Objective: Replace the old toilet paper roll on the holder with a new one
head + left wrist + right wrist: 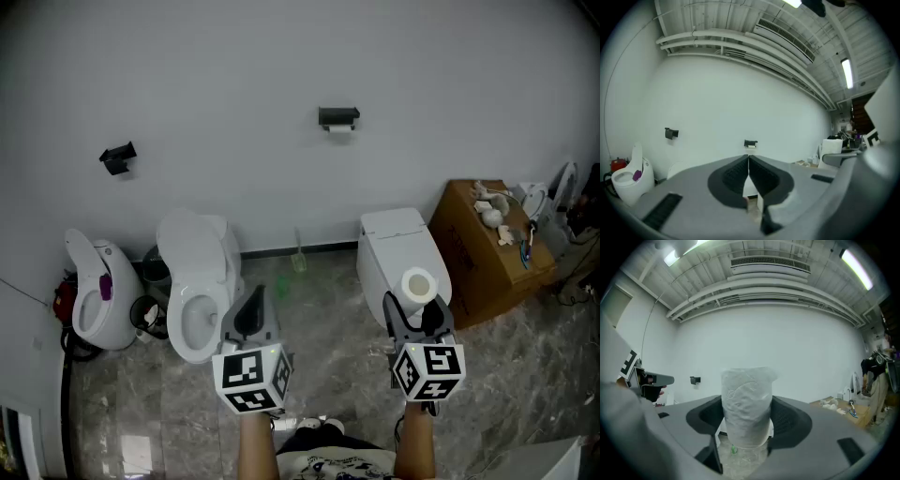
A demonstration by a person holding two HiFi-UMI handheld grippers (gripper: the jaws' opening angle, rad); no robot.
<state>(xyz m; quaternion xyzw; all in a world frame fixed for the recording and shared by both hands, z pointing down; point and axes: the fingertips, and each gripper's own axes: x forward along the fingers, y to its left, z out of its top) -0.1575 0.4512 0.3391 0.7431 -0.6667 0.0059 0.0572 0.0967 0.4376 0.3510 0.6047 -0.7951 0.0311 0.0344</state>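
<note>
Clasping roll [746, 404], right hand-held gripper [418, 311]

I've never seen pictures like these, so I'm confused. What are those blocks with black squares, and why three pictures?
A person holds a pinching tool, a gripper, in each hand; the patterned blocks are part of them. One picture comes from a camera on the person's head, looking down. The other two come from cameras riding on the grippers. The left gripper is shut and empty. The right gripper squeezes a toilet paper roll. Toilets and a cardboard box stand on the floor, and a paper holder hangs on the wall.
</note>
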